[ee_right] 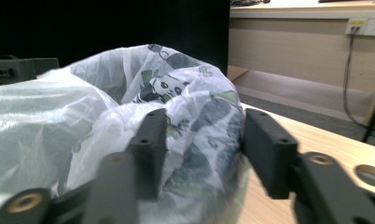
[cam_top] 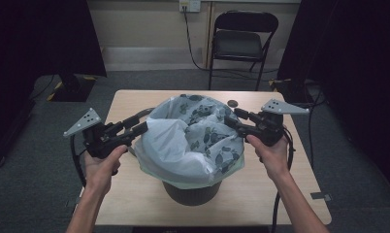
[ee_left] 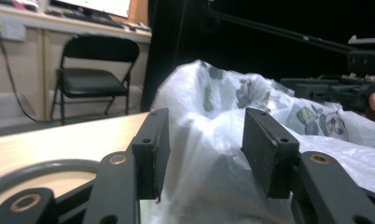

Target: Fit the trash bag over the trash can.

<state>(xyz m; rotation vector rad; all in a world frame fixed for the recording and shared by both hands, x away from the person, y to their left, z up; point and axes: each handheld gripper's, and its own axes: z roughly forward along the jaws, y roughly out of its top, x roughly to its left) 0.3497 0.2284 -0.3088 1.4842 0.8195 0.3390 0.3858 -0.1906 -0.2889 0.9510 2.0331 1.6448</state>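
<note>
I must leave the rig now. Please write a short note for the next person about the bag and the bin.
Left gripper: jaws open around the bag's left edge, not pressing.
Right gripper: jaws open around the right edge, not pressing.
Bag sits in the bin at the table's middle, puffed above the rim.
Done: bag is in the bin.
Left: probably grip both edges and settle it.

Light wooden table (cam_top: pixel 135 194) with a dark bin (cam_top: pixel 190 190) and small round dark object (cam_top: pixel 232 103).
</note>
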